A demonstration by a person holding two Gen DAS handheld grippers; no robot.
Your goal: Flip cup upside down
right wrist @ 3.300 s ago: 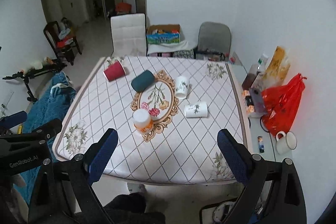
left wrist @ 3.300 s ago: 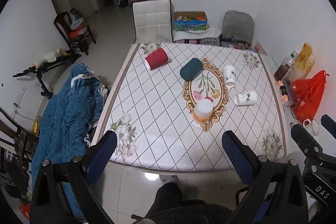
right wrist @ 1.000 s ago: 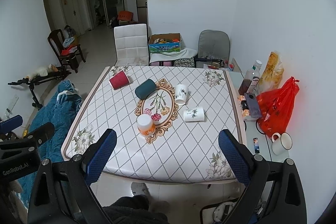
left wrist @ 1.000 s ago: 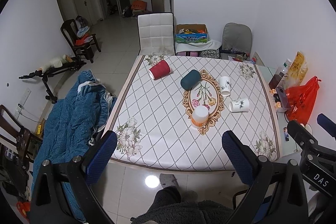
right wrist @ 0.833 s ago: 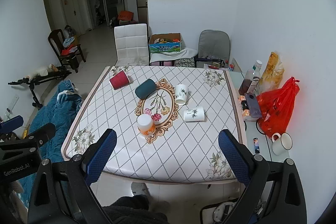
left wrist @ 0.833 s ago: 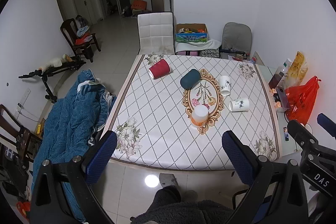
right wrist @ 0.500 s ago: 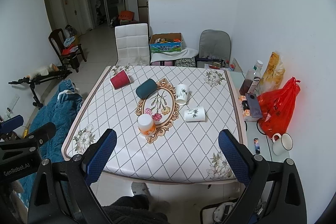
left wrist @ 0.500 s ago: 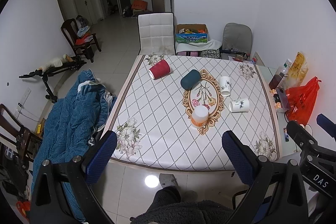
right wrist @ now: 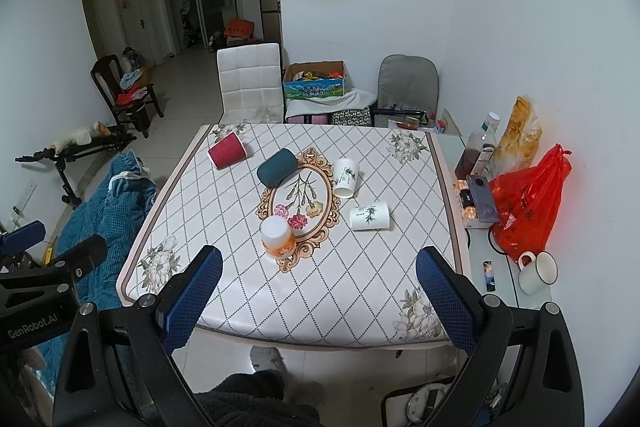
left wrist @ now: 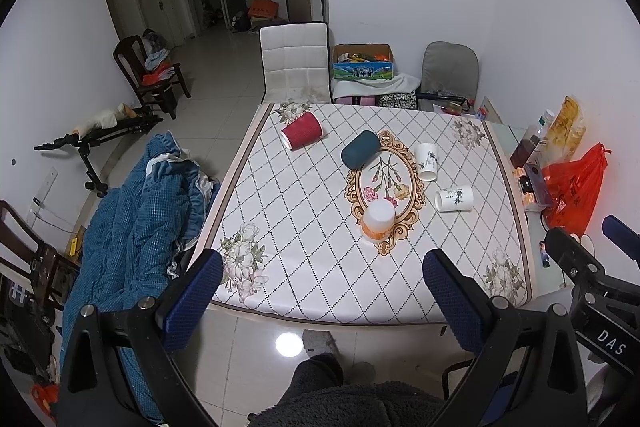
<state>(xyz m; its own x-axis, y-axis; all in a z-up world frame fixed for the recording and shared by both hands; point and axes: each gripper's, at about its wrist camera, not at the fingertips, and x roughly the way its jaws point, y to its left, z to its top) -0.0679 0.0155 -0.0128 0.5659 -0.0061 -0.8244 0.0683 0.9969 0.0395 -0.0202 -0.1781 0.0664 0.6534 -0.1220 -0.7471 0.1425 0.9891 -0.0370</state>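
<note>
Several cups lie on the quilted table. A red cup lies on its side at the far left. A dark teal cup lies on its side near the middle. Two white printed cups lie on their sides at the right; they also show in the right wrist view. A white and orange cup stands upside down. My left gripper and right gripper are open and empty, held back from the table's near edge.
A white chair and a grey chair stand behind the table. A blue blanket lies to the left. A side shelf at the right holds a red bag, bottles and a white mug.
Over the last seconds both grippers have pulled back and up from the table, so the table looks smaller. In the last half second nothing has visibly moved.
</note>
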